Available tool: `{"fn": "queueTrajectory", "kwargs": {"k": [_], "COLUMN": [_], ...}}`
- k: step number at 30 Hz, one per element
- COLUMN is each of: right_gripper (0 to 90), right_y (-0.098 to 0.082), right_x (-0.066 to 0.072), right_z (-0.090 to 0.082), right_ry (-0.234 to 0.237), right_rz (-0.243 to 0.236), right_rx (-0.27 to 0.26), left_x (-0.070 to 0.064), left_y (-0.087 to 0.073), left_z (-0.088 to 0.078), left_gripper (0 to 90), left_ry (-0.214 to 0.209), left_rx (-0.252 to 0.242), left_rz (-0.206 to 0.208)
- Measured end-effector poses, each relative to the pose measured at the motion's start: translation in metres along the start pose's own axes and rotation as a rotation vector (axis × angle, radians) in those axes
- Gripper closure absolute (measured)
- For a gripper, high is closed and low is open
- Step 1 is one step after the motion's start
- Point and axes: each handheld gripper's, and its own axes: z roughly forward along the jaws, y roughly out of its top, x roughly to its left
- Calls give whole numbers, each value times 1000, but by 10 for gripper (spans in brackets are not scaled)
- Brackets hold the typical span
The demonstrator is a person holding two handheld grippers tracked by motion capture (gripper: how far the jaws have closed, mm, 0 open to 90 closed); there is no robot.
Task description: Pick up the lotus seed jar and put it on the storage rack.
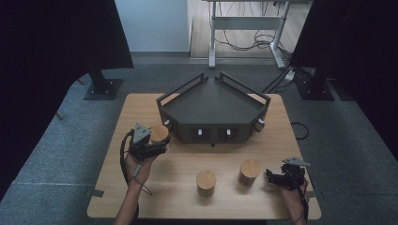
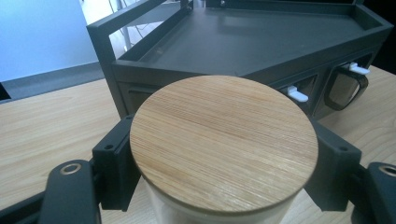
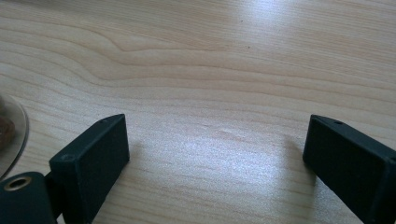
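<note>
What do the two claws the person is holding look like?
Both are black. The left claw and right claw each carry a grey three-cornered plate on top and trail a dark cable down along the arm. Up close, each has two blocky black jaws with flat ends and a round metal-ringed hole at the base. The forearms are bare, without sleeves.

Tray (image 1: 213, 105) behind two jars (image 1: 206, 182) on table (image 1: 263, 201), third jar (image 1: 159, 133) left

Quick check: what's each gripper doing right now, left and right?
Left gripper: shut on the jar with the wooden lid.
Right gripper: open, holding nothing, over the table.
</note>
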Motion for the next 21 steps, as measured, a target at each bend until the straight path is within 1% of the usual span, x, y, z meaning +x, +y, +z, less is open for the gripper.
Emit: {"fn": "queueTrajectory", "kwargs": {"k": [5, 15, 21], "right_gripper": [63, 63, 63], "right_y": [0, 0, 0], "right_x": [0, 0, 0], "right_z": [0, 0, 0], "right_ry": [1, 1, 1], "right_rz": [0, 0, 0], "right_rx": [0, 0, 0], "left_x": [2, 2, 4], "left_y": [4, 10, 14], "left_z": [0, 2, 3], "left_gripper": [250, 250, 250], "left_ry": [1, -1, -6], "left_rx": [-3, -5, -14], "left_rz": [-4, 8, -4]}}
